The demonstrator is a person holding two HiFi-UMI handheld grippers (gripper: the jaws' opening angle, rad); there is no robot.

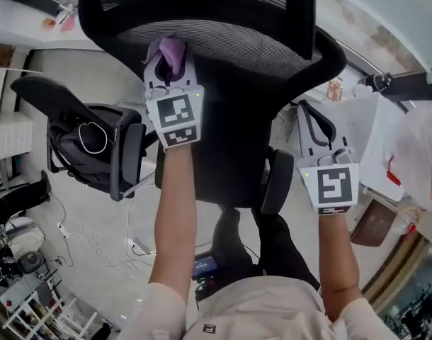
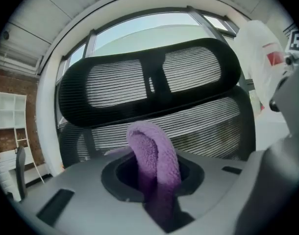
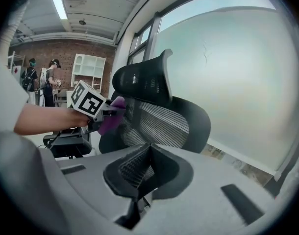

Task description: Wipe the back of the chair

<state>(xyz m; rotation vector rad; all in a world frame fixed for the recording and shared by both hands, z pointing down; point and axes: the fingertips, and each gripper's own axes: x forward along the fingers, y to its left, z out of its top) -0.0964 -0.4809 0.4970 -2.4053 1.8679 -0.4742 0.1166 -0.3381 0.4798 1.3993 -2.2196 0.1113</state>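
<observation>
Black mesh chair back point(image 1: 230, 41) faces the fluffy purple cloth point(image 2: 157, 165) clamped in the left gripper's point(image 1: 168, 61) fingers; the right gripper's point(image 3: 139, 165) fingers are closed, empty, alongside.

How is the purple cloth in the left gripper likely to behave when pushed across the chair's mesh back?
Probably floppy: the purple cloth droops in a fold over the left gripper, which is shut on it. Its fleecy pile looks light and likely to drag, not slide, on the ribbed mesh back.
</observation>
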